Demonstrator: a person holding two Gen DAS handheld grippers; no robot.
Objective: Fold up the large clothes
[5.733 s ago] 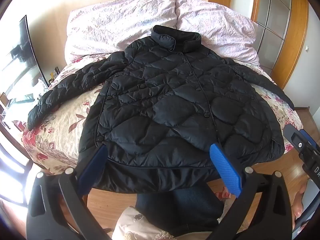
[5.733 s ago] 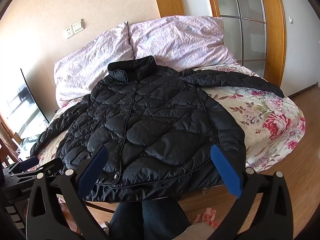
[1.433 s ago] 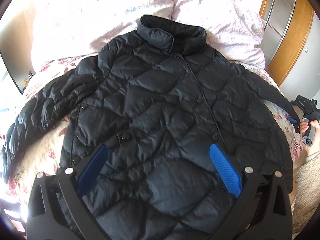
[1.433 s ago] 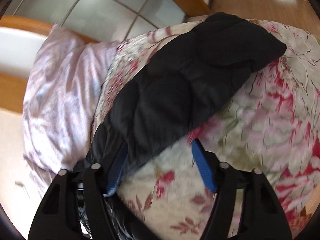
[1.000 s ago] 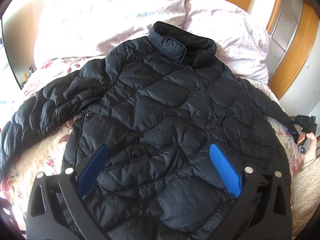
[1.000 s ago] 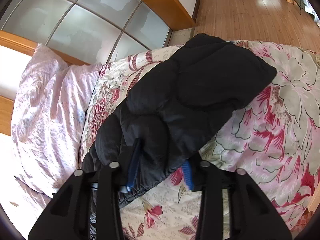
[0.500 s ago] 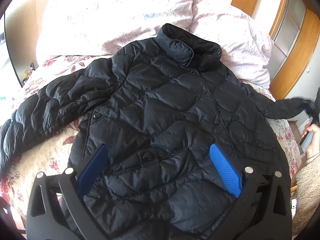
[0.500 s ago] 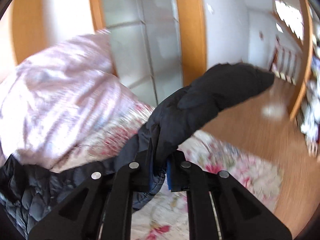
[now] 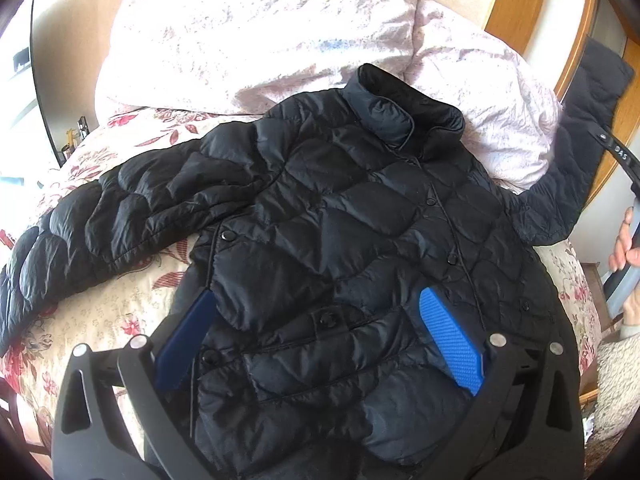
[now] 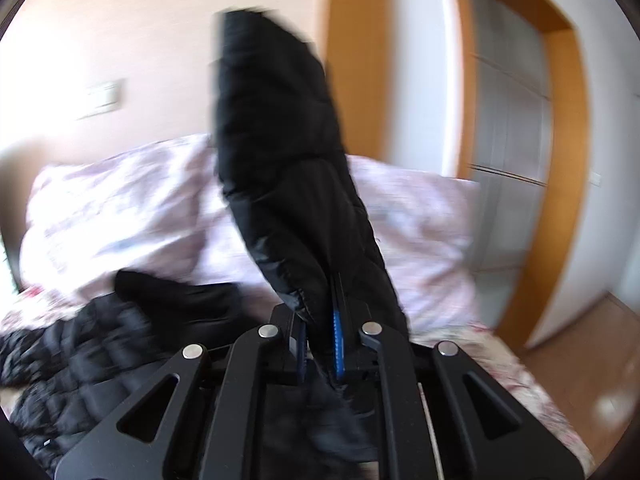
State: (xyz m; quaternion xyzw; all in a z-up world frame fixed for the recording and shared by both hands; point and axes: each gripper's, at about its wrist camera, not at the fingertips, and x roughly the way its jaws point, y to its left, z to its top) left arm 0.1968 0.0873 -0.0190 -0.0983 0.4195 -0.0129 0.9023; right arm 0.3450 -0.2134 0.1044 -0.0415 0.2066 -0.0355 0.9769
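A black quilted puffer jacket (image 9: 360,240) lies face up on the floral bed, collar toward the pillows. Its left sleeve (image 9: 100,216) stretches out flat to the left. My left gripper (image 9: 320,340) is open and hovers low over the jacket's lower front, holding nothing. My right gripper (image 10: 318,344) is shut on the jacket's right sleeve (image 10: 280,152) and holds it up in the air, cuff pointing upward. In the left wrist view the raised sleeve (image 9: 580,140) stands at the far right, with the right gripper's body and the hand holding it beside it.
Two pink-white pillows (image 9: 260,40) lie at the head of the bed against the wall. A wooden door frame with glass panels (image 10: 520,120) stands right of the bed. The floral bedspread (image 9: 100,320) shows at the left.
My right gripper closed on the right sleeve and lifted it off the bed, swinging it up toward vertical. My left gripper stayed open and drifted slightly over the jacket's lower front.
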